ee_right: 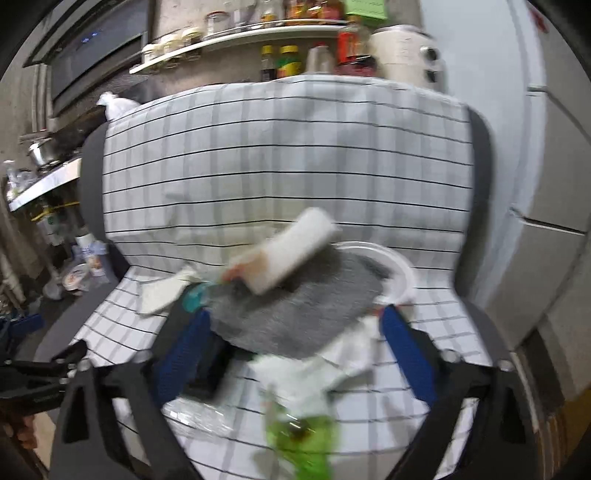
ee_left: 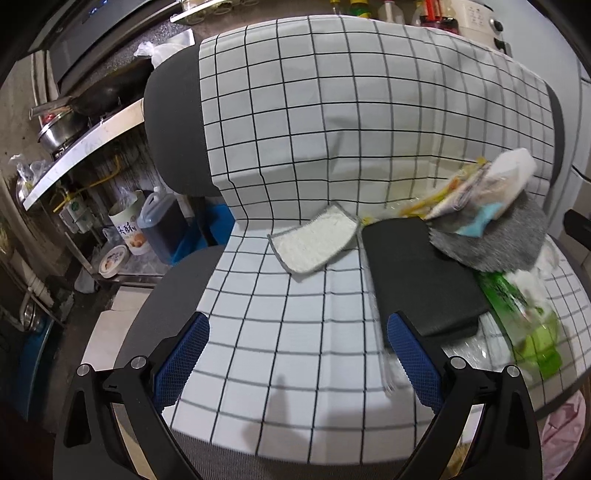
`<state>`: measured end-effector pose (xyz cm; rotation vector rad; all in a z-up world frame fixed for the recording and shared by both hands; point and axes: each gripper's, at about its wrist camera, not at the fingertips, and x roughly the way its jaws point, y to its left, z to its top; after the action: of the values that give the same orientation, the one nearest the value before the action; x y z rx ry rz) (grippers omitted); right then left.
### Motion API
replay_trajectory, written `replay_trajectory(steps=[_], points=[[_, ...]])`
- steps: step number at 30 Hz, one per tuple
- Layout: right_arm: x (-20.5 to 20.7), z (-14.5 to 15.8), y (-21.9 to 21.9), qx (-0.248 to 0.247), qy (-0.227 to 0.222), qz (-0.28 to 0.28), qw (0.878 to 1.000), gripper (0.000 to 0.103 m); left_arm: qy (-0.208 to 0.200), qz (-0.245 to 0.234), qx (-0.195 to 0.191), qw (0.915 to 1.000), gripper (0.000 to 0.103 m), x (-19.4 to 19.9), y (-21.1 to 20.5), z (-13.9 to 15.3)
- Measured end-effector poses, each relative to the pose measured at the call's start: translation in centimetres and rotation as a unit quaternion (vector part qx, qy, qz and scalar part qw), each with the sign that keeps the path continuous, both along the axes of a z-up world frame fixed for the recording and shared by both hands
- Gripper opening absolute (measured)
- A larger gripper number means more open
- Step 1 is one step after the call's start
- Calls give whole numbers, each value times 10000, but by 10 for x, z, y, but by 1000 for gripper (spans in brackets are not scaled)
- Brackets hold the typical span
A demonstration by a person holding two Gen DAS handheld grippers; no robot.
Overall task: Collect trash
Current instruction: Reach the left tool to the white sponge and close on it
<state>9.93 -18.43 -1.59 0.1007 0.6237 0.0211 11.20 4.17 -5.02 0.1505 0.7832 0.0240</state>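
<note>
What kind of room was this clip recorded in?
Most likely a home kitchen. A wok sits on a stove at the left, bottles and jars line a shelf behind, and a fridge stands at the right. The work itself happens on a chair draped in a checked cloth.

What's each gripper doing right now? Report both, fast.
Left gripper: open, holding nothing, above the checked cloth.
Right gripper: open, holding nothing, over the gray cloth.

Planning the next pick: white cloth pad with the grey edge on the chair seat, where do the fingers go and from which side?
Grip the near corner of the white pad, coming from the left gripper's side. It lies flat on the checked cover, apart from the black block, so only its thin grey border offers a pinch; slide one finger under it.
</note>
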Motion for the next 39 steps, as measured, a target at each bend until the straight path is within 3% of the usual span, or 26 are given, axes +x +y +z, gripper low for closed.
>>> replay_trajectory(steps=[6,9,13,16,21,26,30,34,39], points=[[44,-13,24,176,160,166,9996,51,117,125,-85,9998,96,19,12,-16],[61,-20,25,336,219,62,9992,50,210,179,-117,9995,96,21,18,-26],[68,-24,22,665,362,-7,9971,21,317,236,-167,9991,96,19,25,-36],[56,-20,18,848,309,20,9959,9,294,207,-202,9991,96,10,26,-35],[5,0,0,1198,5,65,9928,5,130,31,-265,9996,96,-6,19,-21],[-52,25,-25,1322,-412,159,9902,5,-25,-438,-381,9983,96,-21,-5,-5],[-96,42,-44,760,-887,-175,9930,4,-63,-814,-541,9952,95,-25,-30,1],[-116,36,-64,206,-979,-528,9936,4,-141,-1243,-704,9896,94,-17,-68,4],[-117,13,-92,222,-923,-619,9936,4,-202,-1720,-834,9814,89,6,-115,1]])
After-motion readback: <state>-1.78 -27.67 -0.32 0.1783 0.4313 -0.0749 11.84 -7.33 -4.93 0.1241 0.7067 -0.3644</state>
